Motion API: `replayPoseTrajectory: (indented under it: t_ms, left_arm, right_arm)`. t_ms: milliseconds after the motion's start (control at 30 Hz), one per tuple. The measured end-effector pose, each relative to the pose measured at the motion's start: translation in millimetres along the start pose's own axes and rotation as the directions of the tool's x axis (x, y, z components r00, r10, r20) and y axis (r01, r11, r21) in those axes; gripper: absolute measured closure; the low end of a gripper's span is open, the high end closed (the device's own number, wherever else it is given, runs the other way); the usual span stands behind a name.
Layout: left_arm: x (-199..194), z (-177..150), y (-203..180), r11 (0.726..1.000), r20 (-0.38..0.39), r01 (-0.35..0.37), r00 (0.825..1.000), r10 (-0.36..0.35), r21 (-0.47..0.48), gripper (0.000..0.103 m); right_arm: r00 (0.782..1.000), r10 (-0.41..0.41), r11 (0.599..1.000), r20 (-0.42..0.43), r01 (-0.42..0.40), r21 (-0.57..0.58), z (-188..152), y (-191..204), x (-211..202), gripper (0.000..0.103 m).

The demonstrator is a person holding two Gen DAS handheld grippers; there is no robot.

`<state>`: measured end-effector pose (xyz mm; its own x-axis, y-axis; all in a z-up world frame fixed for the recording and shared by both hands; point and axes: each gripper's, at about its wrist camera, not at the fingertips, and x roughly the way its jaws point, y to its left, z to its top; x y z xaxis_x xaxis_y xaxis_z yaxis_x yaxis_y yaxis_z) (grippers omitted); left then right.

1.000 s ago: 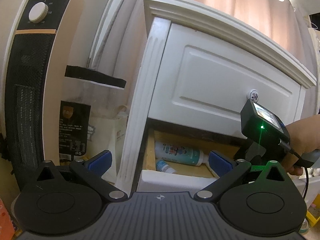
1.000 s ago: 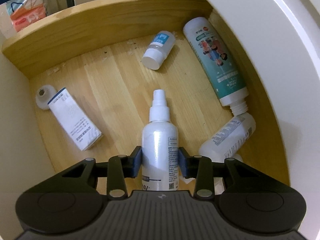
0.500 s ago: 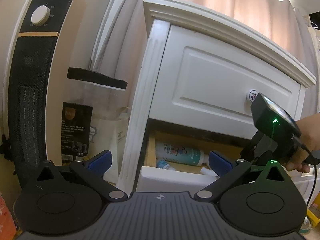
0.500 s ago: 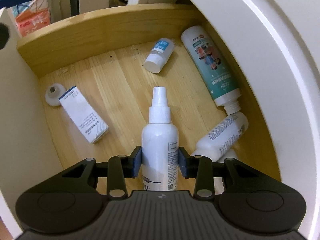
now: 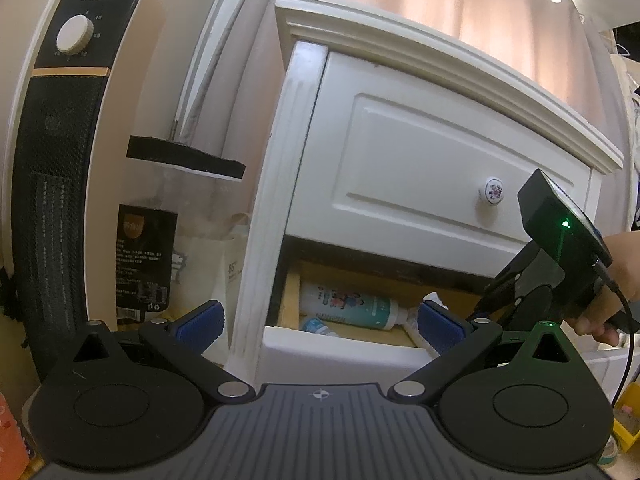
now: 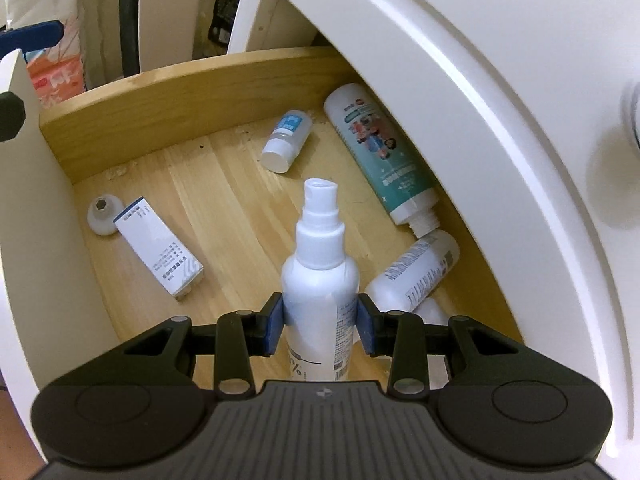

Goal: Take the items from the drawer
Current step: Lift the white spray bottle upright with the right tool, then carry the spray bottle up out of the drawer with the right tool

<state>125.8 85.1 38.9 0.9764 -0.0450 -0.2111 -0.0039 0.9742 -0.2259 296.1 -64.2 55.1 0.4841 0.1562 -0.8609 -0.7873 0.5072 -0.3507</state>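
Tall black and cream heater (image 5: 60,168) with a white dial (image 5: 73,39) at left, black printed bag (image 5: 146,260) beside it, pale pink curtain (image 5: 460,12) behind, orange and white package (image 6: 56,76), yellow bin (image 5: 628,420) at lower right

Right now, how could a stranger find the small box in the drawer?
Look in the open wooden drawer. On its left side the box lies flat, one end beside a round white cap. It is the only square-edged thing there; the others are bottles.
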Motion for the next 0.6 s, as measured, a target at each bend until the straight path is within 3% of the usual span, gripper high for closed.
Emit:
replayPoseTrajectory:
  t_ms: [600]
  left_arm:
    - [-11, 3, -8, 1.000, 0.007, 0.019, 1.000, -0.020, 0.022, 0.000]
  right_arm:
    - [0.989, -0.058, 0.993, 0.132, 0.044, 0.112, -35, -7, -27, 0.065]
